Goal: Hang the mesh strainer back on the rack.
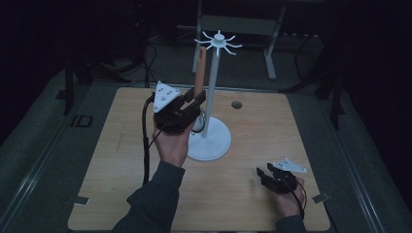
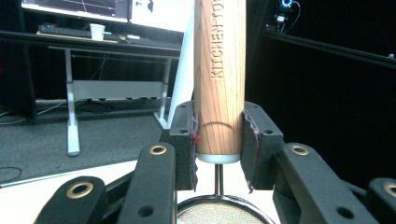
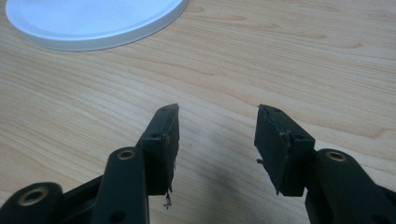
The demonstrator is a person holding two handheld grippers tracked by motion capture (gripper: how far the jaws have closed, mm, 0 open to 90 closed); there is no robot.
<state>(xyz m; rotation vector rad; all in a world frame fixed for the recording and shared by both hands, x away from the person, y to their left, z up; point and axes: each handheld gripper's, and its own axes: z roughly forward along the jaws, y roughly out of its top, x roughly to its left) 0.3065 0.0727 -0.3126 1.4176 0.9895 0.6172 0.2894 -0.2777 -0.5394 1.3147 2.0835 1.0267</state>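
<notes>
While wooden strainer handle [image 2: 219,79] is gripped upright by left gripper [image 1: 187,104] fingers beside white hook stand [image 1: 214,97], right gripper [image 3: 217,140] is rested open, empty, on desk [image 1: 252,145], farther off.

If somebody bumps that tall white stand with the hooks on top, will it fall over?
Probably not easily. The white stand sits on a wide round base lying flat on the table, which should steady it. Still, its pole is tall and thin, so a hard push near the hooks could likely tip it. The left gripper holds a wooden handle right beside it.
</notes>
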